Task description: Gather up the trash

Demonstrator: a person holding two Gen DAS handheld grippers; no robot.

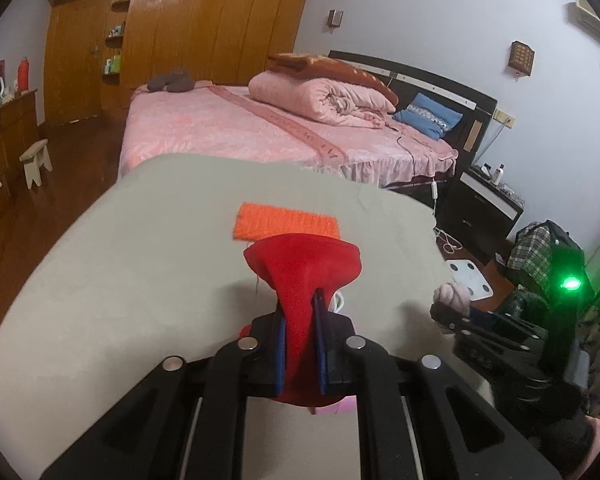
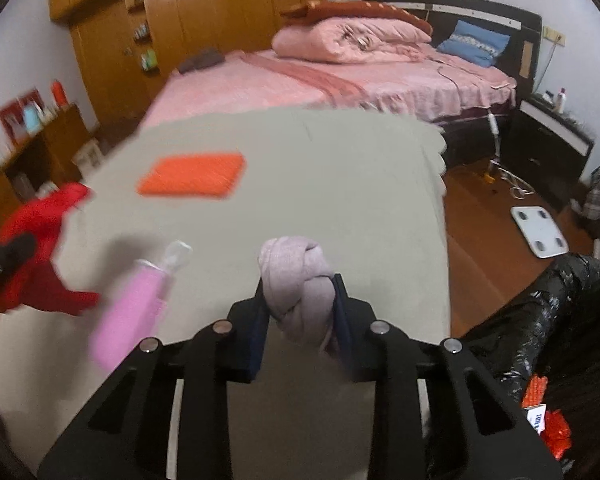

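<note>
My left gripper [image 1: 300, 332] is shut on a red cloth [image 1: 304, 264] and holds it above the grey-covered table [image 1: 120, 260]. The red cloth also shows at the left of the right wrist view [image 2: 40, 248]. My right gripper [image 2: 300, 308] is shut on a knotted pale pink cloth [image 2: 296, 276] over the table's right part; it also shows in the left wrist view [image 1: 454, 294]. An orange cloth [image 1: 286, 222] lies flat further back on the table, also in the right wrist view [image 2: 194, 176]. A pink bottle [image 2: 134, 312] lies on the table left of my right gripper.
A black trash bag [image 2: 540, 320] stands open beside the table's right edge, with orange and red wrappers [image 2: 548, 420] at its mouth. A pink bed [image 1: 260, 128] is behind the table. A white scale [image 2: 538, 232] and cables lie on the wooden floor. A nightstand [image 2: 552, 140] stands at the right.
</note>
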